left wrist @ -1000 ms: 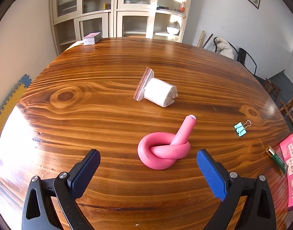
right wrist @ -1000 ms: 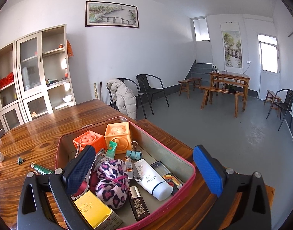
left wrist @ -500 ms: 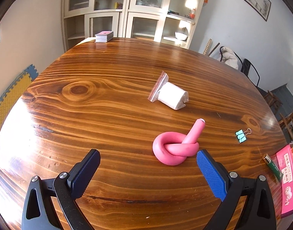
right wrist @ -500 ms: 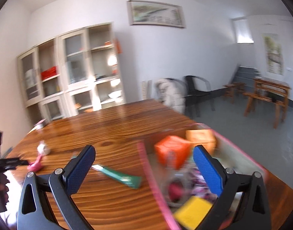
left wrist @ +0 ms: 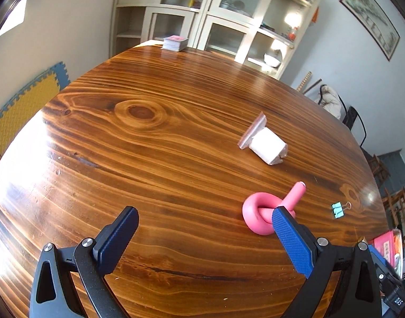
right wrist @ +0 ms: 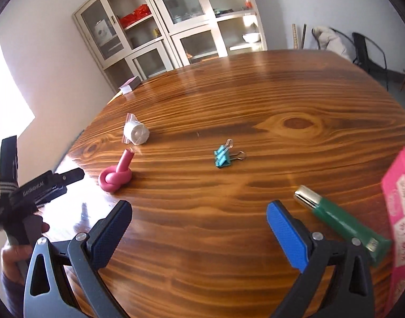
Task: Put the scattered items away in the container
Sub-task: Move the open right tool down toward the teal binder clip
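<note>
Left gripper (left wrist: pixel 203 234) gapes wide, empty, its right finger masking part of the pink knot (left wrist: pixel 258 218); right gripper (right wrist: pixel 198 228) equally wide, empty; green tube (right wrist: pixel 343 222) half-hidden behind its finger.

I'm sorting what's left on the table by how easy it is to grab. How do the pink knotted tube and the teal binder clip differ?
The pink knotted tube is thick, rounded and looped into a knot with one end sticking up; the teal binder clip is much smaller, angular, with thin wire handles. The tube sits just ahead of the left tool, the clip farther toward the right tool's side. Both lie loose on the wooden table, untouched.
</note>
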A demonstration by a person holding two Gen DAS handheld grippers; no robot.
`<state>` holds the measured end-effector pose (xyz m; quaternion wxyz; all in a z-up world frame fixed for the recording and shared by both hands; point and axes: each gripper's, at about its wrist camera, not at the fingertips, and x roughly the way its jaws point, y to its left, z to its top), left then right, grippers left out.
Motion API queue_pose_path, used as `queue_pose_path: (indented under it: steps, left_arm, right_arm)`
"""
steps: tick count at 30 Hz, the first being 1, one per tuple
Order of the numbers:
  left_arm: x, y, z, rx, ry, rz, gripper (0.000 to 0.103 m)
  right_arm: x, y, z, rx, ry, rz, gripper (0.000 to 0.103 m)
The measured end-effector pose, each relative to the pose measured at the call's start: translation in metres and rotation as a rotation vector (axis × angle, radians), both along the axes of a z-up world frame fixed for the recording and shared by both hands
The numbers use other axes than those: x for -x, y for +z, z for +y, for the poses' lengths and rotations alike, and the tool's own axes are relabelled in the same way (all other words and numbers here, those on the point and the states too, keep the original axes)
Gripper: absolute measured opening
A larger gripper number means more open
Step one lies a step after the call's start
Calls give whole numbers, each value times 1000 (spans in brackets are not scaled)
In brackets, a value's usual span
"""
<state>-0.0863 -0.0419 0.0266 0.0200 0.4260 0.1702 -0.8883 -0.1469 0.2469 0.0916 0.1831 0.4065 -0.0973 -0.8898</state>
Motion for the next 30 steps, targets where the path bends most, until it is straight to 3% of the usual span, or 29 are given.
queue_pose_path:
  steps: [6, 23, 25, 28, 30]
  left_arm:
    - [2, -4, 1, -11, -1, -13, 102]
    - [4, -15, 7, -21, -29, -45, 102]
    - [4, -17, 7, -18, -29, -50, 102]
    - [5, -19, 8, -6, -27, -52, 102]
    - [5, -19, 11, 6, -32, -53, 102]
  right_arm:
    - [22, -11, -16, 50, 53, -44, 102]
    - [80, -20, -29, -47, 46, -50, 101]
    - [74, -20, -30, -105, 39, -32, 92]
    - [69, -20, -31, -216, 23, -9, 63]
    - [69, -20, -24, -231, 7, -6, 39]
